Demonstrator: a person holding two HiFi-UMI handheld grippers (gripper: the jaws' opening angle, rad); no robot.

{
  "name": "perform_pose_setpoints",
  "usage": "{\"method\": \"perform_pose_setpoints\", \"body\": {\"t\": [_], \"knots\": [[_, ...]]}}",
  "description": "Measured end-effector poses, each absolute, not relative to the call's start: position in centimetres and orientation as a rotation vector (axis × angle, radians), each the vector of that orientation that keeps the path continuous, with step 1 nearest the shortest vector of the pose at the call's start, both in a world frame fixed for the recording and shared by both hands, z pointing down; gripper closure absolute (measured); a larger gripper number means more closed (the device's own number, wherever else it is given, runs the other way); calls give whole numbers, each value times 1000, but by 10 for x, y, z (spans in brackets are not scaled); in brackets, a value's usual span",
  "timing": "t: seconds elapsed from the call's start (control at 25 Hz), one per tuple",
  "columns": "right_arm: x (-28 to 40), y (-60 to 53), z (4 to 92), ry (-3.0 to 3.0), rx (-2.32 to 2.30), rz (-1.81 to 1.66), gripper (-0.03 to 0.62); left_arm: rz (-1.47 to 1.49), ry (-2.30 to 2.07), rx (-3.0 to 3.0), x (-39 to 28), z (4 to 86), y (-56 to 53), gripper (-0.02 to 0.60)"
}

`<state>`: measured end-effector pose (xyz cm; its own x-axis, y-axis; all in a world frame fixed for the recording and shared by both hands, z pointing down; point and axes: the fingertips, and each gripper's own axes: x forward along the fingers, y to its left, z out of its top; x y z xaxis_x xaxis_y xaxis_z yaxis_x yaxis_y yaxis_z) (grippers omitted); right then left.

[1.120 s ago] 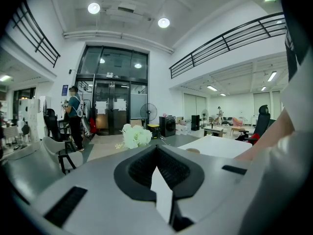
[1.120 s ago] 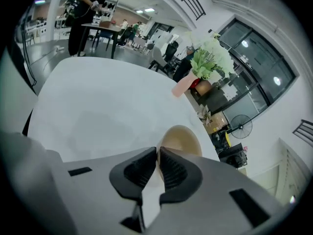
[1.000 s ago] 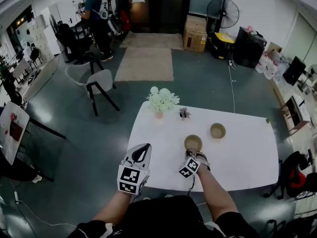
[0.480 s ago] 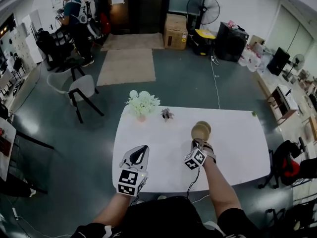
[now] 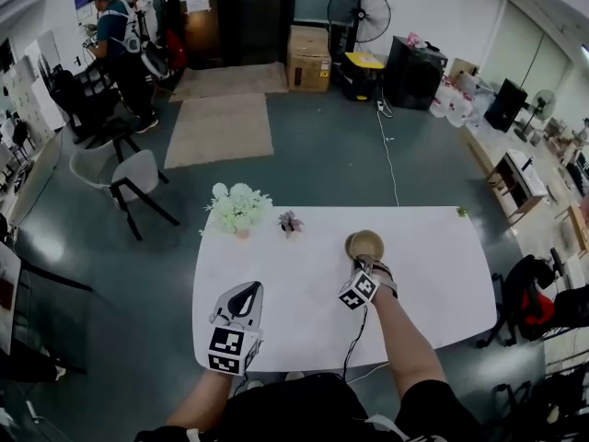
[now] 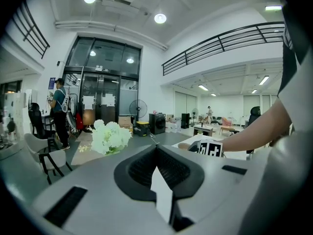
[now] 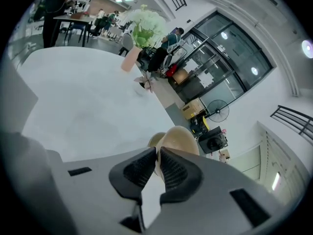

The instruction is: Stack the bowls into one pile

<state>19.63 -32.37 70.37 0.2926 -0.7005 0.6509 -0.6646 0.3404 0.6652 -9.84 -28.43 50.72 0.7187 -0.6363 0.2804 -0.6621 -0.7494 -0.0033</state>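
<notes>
My right gripper (image 5: 366, 263) is shut on the near rim of a tan bowl (image 5: 365, 245), held tilted above the white table (image 5: 276, 284). In the right gripper view the pads (image 7: 146, 166) pinch that bowl (image 7: 182, 137) by its wall. The rim of a second tan bowl (image 7: 153, 141) peeks out just behind and left of it. In the head view the second bowl is almost wholly hidden under the held one. My left gripper (image 5: 248, 288) hovers over the table's near left part with its jaws together and nothing between them (image 6: 156, 149).
A vase of white flowers (image 5: 237, 208) and a small potted plant (image 5: 291, 221) stand at the table's far left edge. Chairs (image 5: 129, 175) are on the floor to the left, and a person (image 5: 109, 35) stands far off at the back.
My right gripper has carried the tan bowl to the right and away from me, onto the spot of the second bowl. My left gripper has drifted back toward the near table edge.
</notes>
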Motion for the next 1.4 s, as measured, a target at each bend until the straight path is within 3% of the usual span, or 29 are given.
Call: {"method": "perform_pose_setpoints", "body": {"t": [0.36,0.56,0.72,0.88,0.96,1.2,1.4], "knots": [[210,-352,732,-1449,1310,39,531,466,-1091,2796,-84,509,-298,569],[210,-351,729,-1477,1346,110,438,476,-1094,2797,-84,509,-297,569],[202,-342,702,-1559,1500,148,427,464,-1079,2811,-85,504,-289,569],[191,-321,642,-1685,1820,258,500,431,-1055,2835,-83,498,-279,569],[181,-306,600,-1746,1998,242,577,412,-1049,2851,-82,494,-275,569],[141,-249,476,-1927,2342,17,580,354,-1016,2888,-81,476,-263,569],[106,-201,424,-1989,2433,-106,582,314,-1010,2882,-84,465,-254,569]]}}
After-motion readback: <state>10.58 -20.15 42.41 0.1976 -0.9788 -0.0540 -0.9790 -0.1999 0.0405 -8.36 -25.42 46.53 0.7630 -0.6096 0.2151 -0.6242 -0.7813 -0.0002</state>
